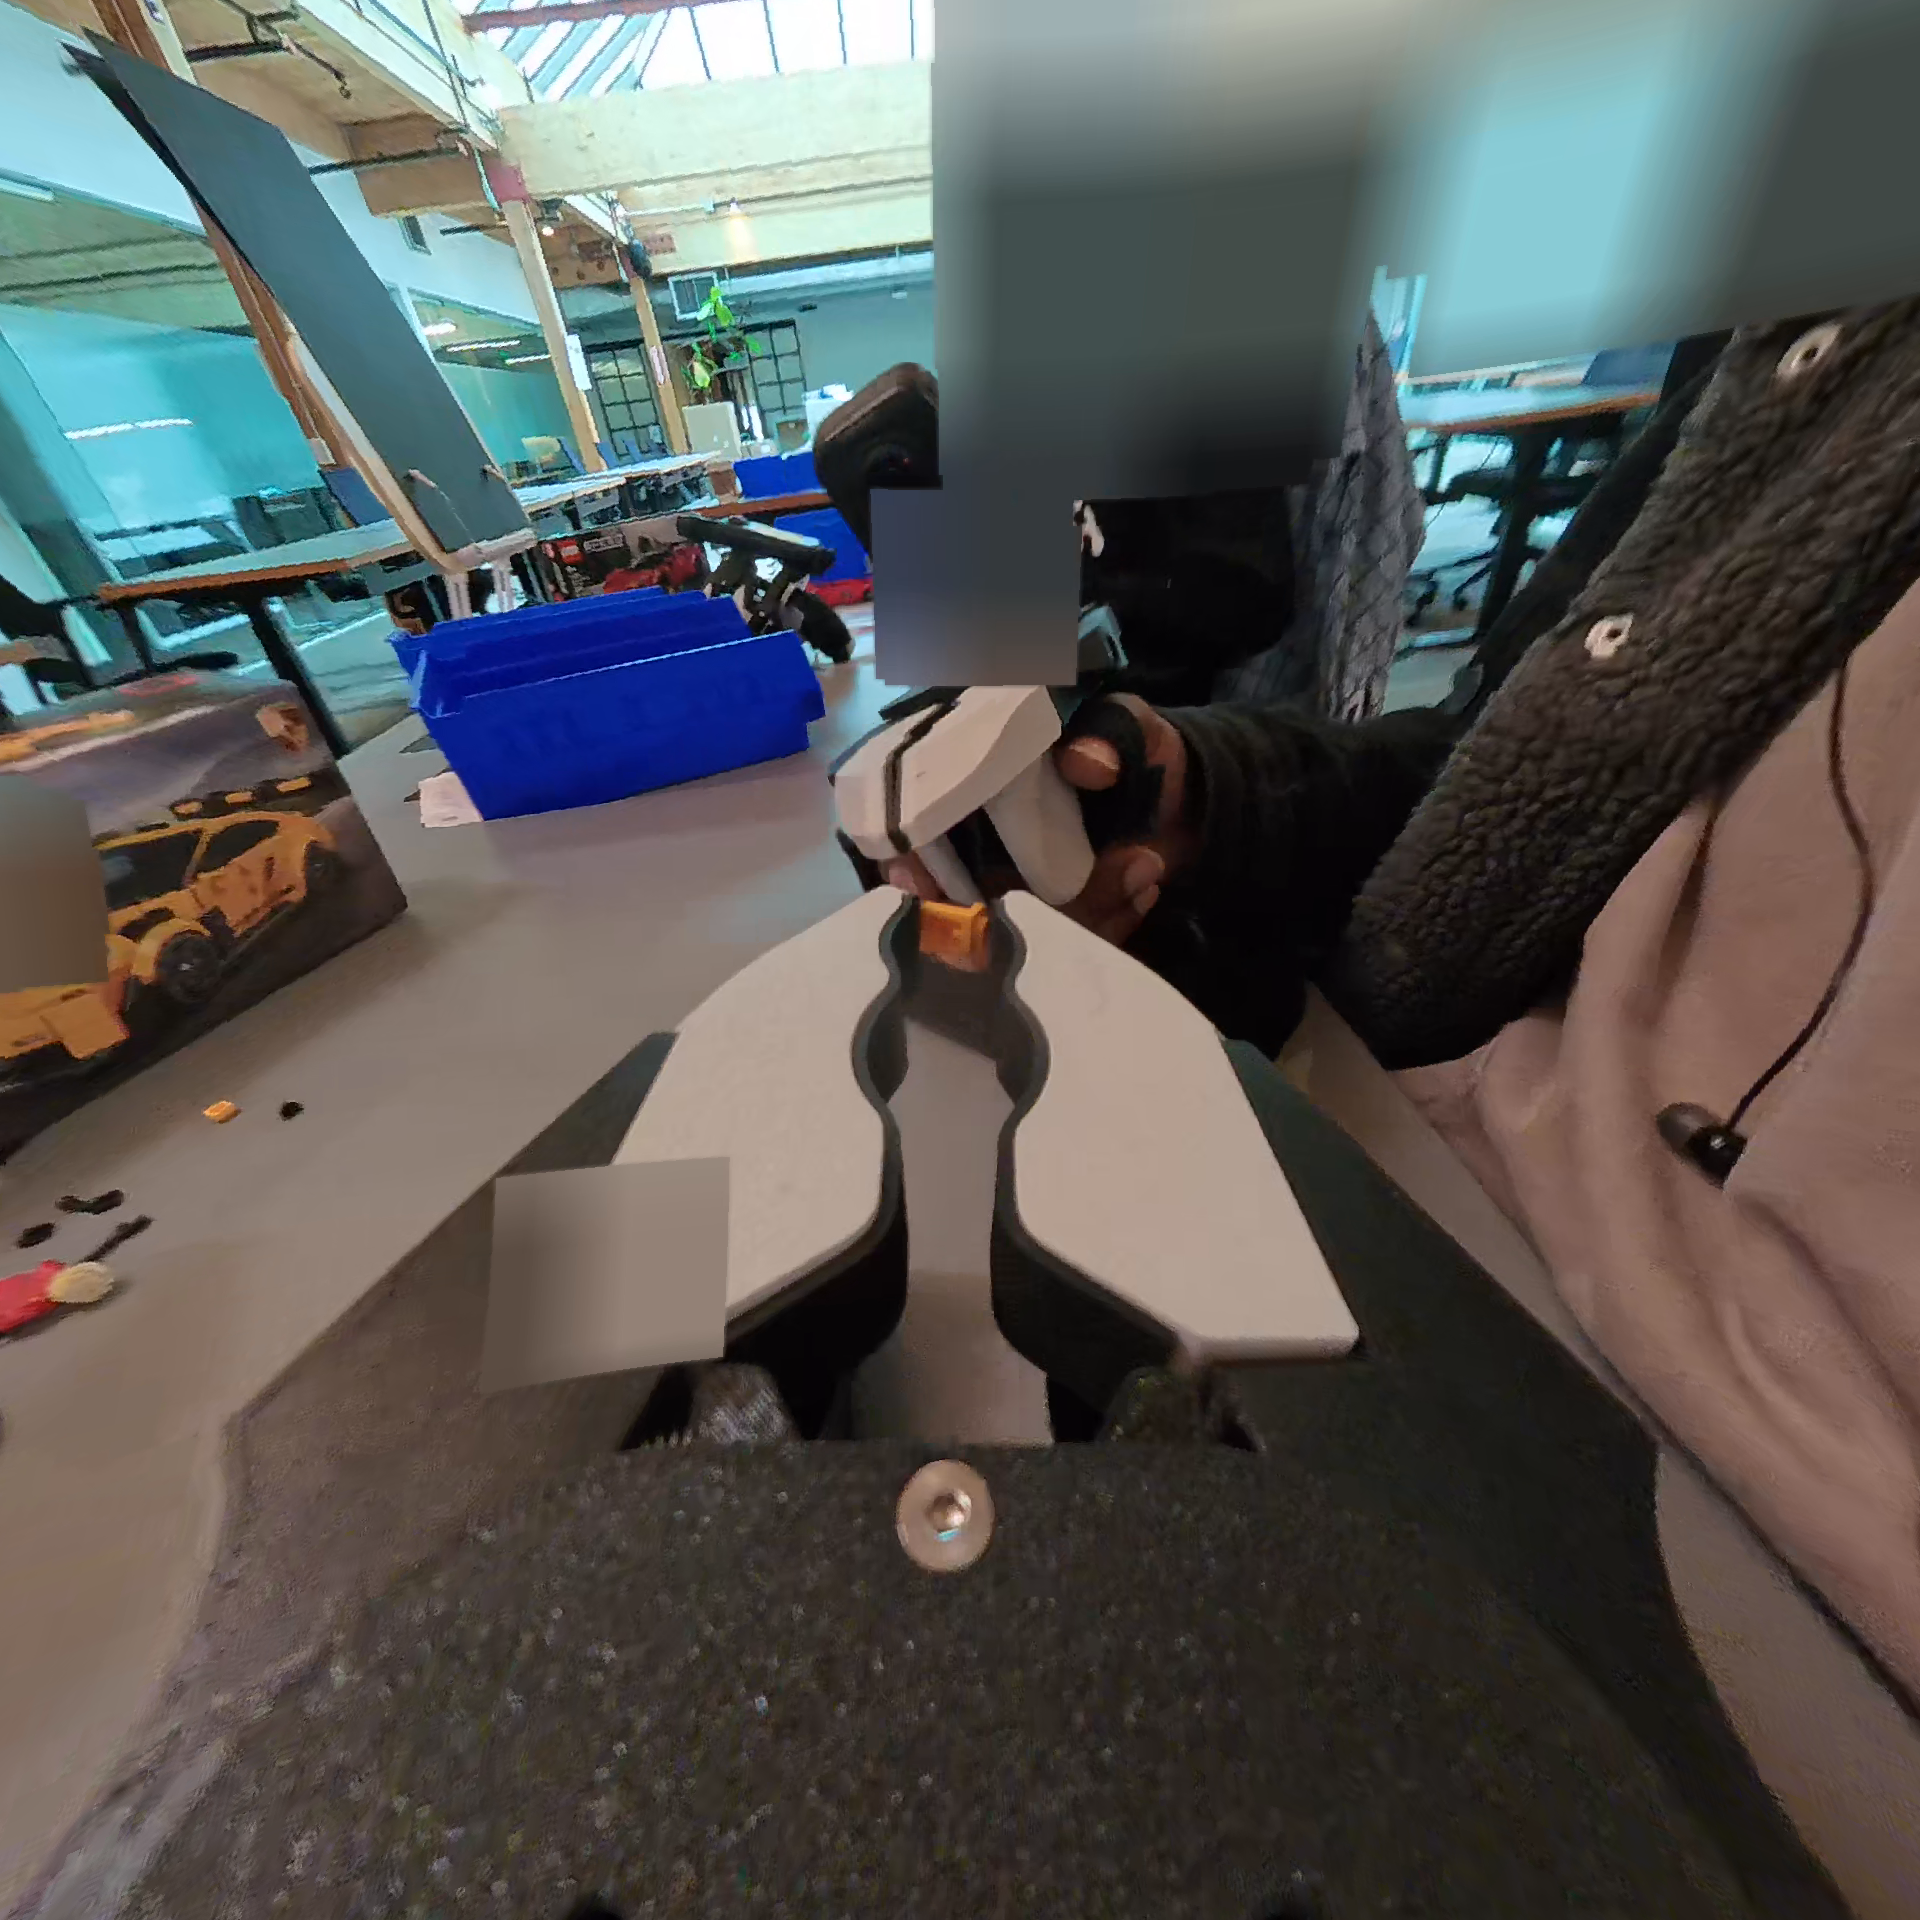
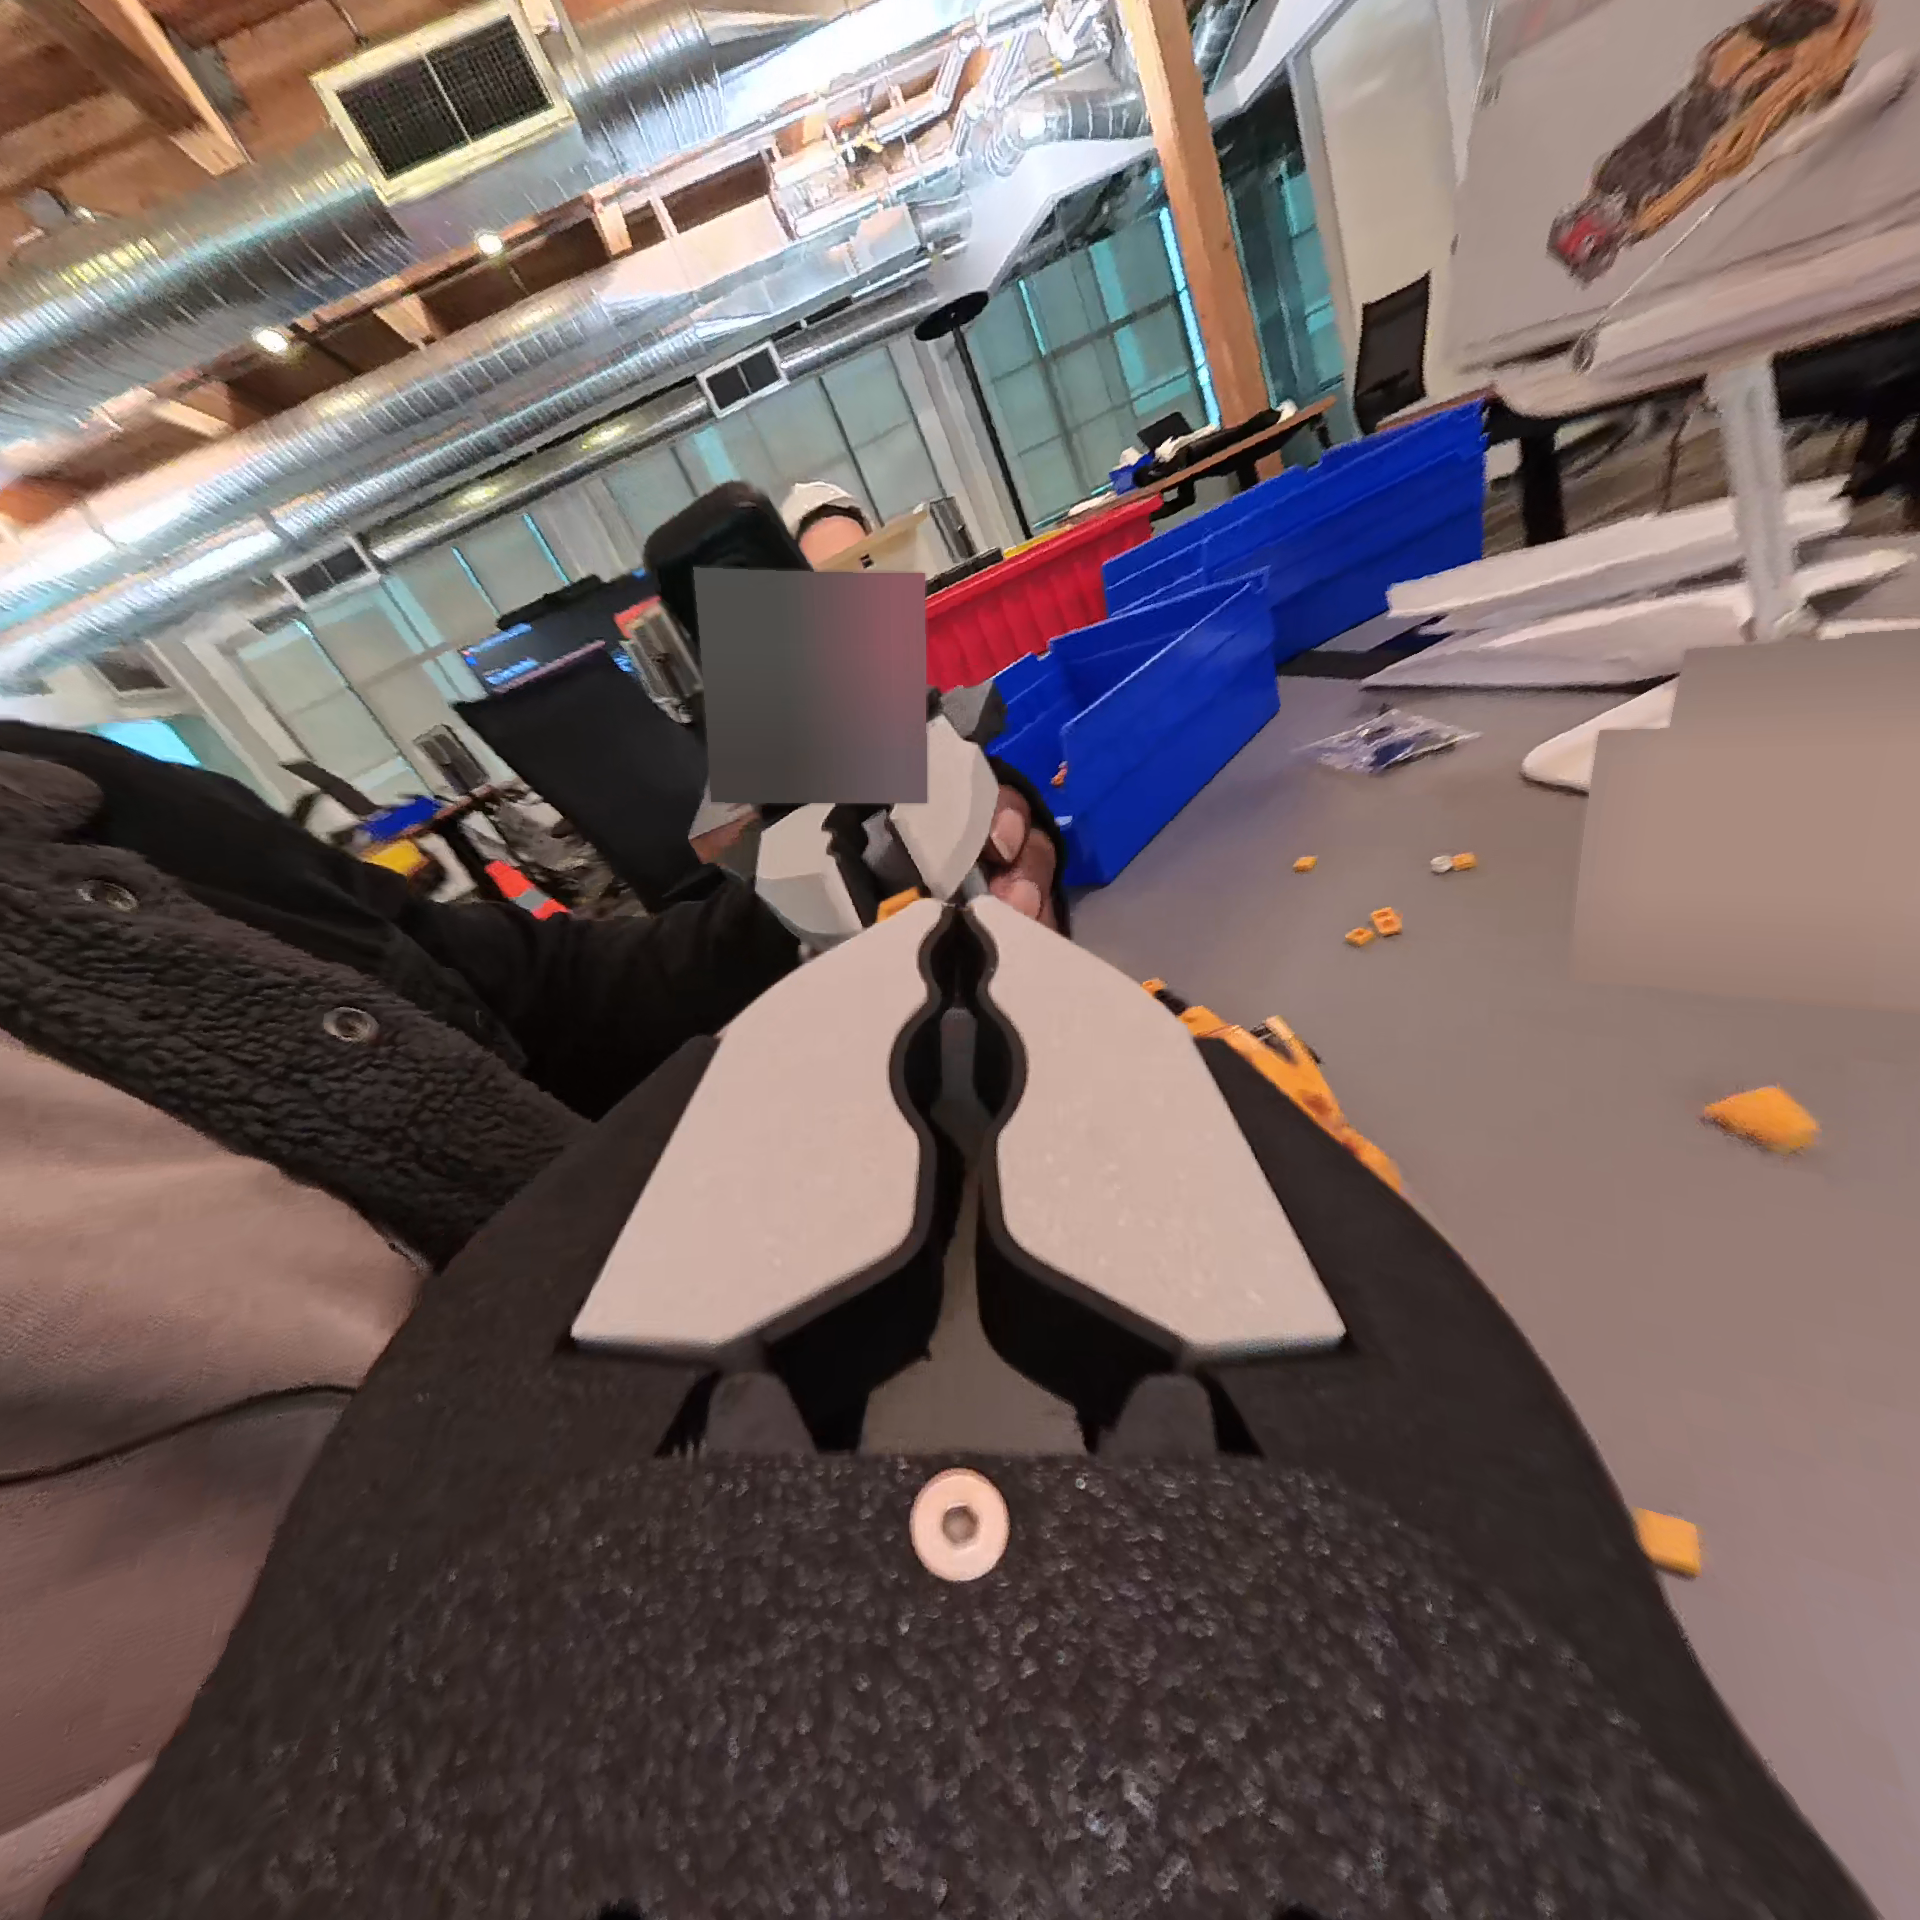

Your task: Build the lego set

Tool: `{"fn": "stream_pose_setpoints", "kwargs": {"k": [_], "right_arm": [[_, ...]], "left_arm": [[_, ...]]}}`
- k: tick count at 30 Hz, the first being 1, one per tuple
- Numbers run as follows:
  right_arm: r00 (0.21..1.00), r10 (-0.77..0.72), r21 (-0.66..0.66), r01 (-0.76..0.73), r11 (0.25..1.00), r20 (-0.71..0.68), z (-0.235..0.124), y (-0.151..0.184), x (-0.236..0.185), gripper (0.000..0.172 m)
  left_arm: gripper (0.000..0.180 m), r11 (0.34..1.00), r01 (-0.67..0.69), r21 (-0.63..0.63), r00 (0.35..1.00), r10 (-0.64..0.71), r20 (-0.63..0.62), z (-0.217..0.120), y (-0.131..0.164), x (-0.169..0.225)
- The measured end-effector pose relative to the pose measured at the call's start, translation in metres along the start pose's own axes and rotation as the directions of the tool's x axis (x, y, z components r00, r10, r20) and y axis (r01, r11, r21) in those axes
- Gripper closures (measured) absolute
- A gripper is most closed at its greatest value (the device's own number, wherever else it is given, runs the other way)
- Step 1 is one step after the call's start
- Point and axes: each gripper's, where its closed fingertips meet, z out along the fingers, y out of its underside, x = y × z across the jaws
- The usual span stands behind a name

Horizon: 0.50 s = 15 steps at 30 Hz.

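In the left wrist view, my left gripper (image 1: 951, 914) is shut on a small orange lego piece (image 1: 951, 935), pinched between its fingertips above the grey table (image 1: 582, 956). My right gripper (image 1: 896, 831) shows just beyond it, tips pointing down at the piece. In the right wrist view, my right gripper (image 2: 954, 906) is shut, its tips pressed together, with nothing visible between them. The left gripper (image 2: 878, 883) faces it just beyond, and a corner of the orange piece (image 2: 891, 907) peeks out beside my tips.
Blue bins (image 1: 613, 696) stand behind, also in the right wrist view (image 2: 1164, 727). A lego box with a yellow car (image 1: 187, 894) is at left. A partly built yellow model (image 2: 1288, 1060) and loose orange pieces (image 2: 1377, 923) lie at right. The person's jacket (image 1: 1662, 727) is close. Both grippers' tips are close together, under 4 cm apart.
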Motion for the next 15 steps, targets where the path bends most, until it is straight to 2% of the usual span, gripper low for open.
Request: {"fn": "stream_pose_setpoints", "kwargs": {"k": [2, 4, 6, 8, 10, 13, 15], "right_arm": [[0.988, -0.15, 0.007, 0.15, 0.989, -0.048, -0.001, -0.003, 0.001, 0.172], [0.952, -0.297, -0.028, 0.295, 0.955, -0.079, 0.001, 0.001, -0.003, 0.16], [0.905, -0.413, -0.103, 0.403, 0.909, -0.102, 0.006, 0.01, -0.003, 0.153], [0.843, -0.522, -0.115, 0.511, 0.852, -0.126, 0.01, 0.012, -0.007, 0.154], [0.761, -0.629, -0.116, 0.618, 0.778, -0.162, 0.011, 0.009, -0.012, 0.157], [0.584, -0.785, -0.178, 0.767, 0.617, -0.207, 0.011, 0.008, -0.015, 0.157], [0.516, -0.832, -0.197, 0.811, 0.551, -0.204, 0.013, 0.01, -0.019, 0.156]], "left_arm": [[0.168, 0.996, 0.08, 0.048, 0.997, -0.078, -0.028, -0.002, -0.004, -0.001], [0.168, 0.985, 0.15, 0.09, 0.988, -0.145, -0.061, -0.005, -0.008, -0.002], [0.168, 0.973, 0.196, 0.12, 0.979, -0.187, -0.084, -0.007, -0.012, -0.003], [0.169, 0.963, 0.235, 0.134, 0.969, -0.222, -0.108, -0.008, -0.013, -0.003], [0.168, 0.95, 0.281, 0.134, 0.954, -0.262, -0.146, -0.008, -0.013, 0.0], [0.168, 0.907, 0.409, 0.102, 0.898, -0.379, -0.222, -0.006, -0.011, 0.004], [0.168, 0.881, 0.466, 0.078, 0.867, -0.437, -0.239, -0.003, -0.008, 0.003]]}}
